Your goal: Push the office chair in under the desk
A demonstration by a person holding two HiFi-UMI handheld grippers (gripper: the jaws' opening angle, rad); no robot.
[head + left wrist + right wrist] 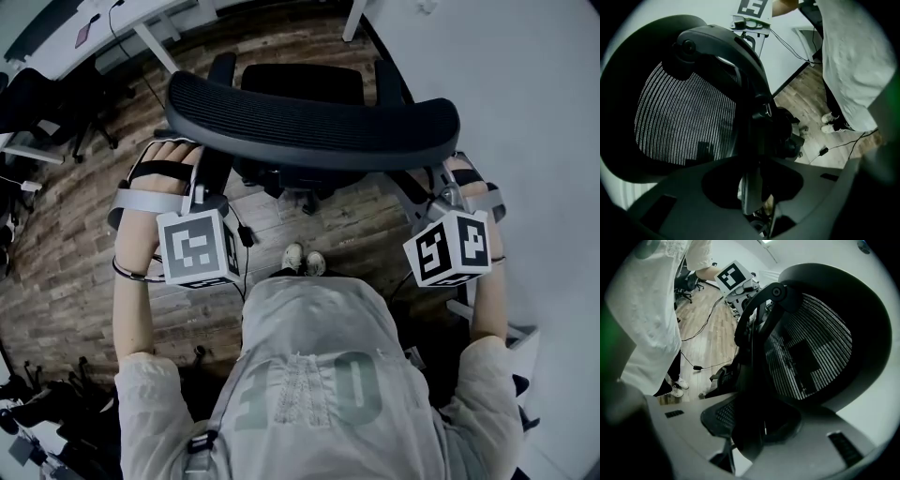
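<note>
Now office chair backrest clamped in left gripper, right gripper jaws

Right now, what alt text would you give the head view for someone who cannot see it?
Seen from above, a person stands behind a black office chair, the left hand-held gripper and right hand-held gripper holding either side of its backrest. A white desk fills the picture's upper right; the floor is wood.

The office chair has a black ribbed mesh back in a matt plastic frame. The floor is grainy wood plank, the table smooth matt white, the person's shirt pale cloth.
</note>
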